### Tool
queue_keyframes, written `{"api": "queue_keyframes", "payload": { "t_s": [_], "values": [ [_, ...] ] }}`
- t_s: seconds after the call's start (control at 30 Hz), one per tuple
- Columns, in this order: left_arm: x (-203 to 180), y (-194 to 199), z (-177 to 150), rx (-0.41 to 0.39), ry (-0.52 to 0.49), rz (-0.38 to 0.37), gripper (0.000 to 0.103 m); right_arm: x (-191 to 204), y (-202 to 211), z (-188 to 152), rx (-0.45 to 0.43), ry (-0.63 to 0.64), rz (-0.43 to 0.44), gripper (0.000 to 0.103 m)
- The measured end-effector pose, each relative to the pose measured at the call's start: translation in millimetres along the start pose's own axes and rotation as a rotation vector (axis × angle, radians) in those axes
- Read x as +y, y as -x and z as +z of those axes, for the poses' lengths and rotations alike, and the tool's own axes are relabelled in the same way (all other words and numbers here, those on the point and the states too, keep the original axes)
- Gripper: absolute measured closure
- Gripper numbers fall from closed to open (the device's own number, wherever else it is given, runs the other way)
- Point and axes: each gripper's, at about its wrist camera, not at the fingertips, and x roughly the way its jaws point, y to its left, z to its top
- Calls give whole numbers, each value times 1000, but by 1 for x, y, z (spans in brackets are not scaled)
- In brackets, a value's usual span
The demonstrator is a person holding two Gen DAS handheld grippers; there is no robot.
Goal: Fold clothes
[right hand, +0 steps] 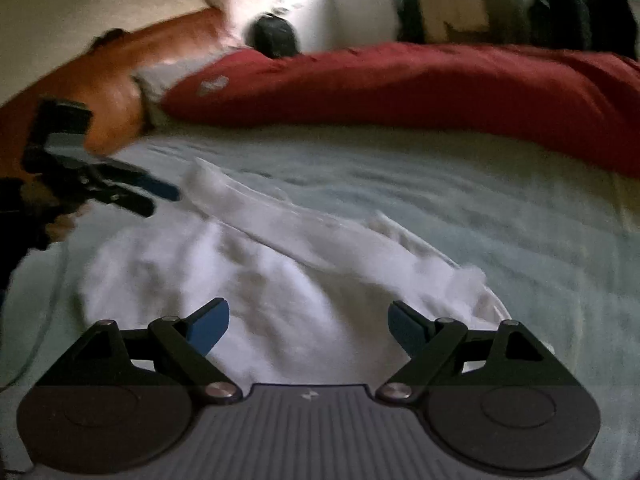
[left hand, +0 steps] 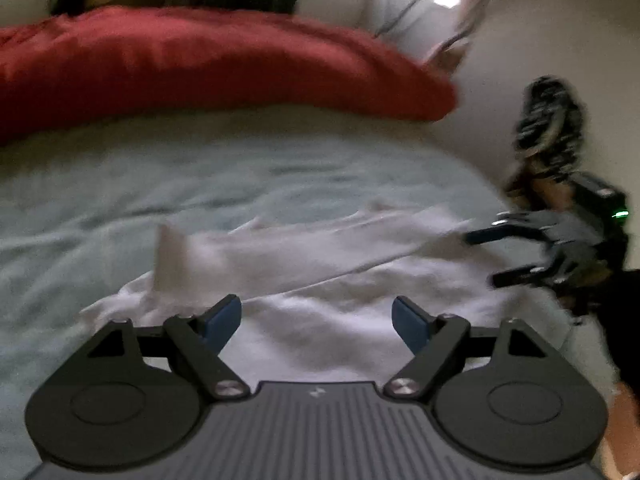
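We hold the left gripper low over the near part of the crumpled white cloth garment, its blue-padded fingers spread wide apart with nothing between them. The garment lies on the pale green bed sheet. In the left wrist view, a folded band of the garment runs from a raised corner at the left toward the far right, where it meets the right gripper.

In that view, the right gripper sits at the right edge of the garment. Its two dark fingers are apart, one above the other, and the upper one lies against the cloth edge; motion blur prevents us from telling whether it touches.

In the right wrist view, the right gripper is likewise spread, with the white garment directly below and beyond it. The left gripper appears at the far left, just beside the garment's upper left corner.

A long red cushion lies across the far side of the bed. An orange-brown wooden bed frame stands at the far left in the right wrist view. Both views are blurred.
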Motion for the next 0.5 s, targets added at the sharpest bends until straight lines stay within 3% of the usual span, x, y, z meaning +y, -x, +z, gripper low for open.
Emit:
{"api": "queue_keyframes", "payload": {
  "t_s": [0.03, 0.07, 0.13, 0.27, 0.33, 0.5],
  "values": [
    [11, -6, -5, 12, 38, 38, 21, -7, -4, -4, 10, -19, -40, 13],
    [23, -12, -10, 26, 79, 65, 30, -14, -8, -9, 17, -40, -74, 13],
    [31, -7, -17, -8, 136, 41, 30, -26, -3, -19, -2, -97, -93, 14],
    [5, 23, -18, -44, 54, 41, 29, -16, 25, -18, -55, -104, -122, 14],
    [-14, 36, -26, -48, -3, 9, 26, 0, 38, -13, -87, -90, -76, 14],
    [-52, 49, -70, -10, -118, -32, 25, 41, 27, -16, -59, 4, -32, 6]
  ]
}}
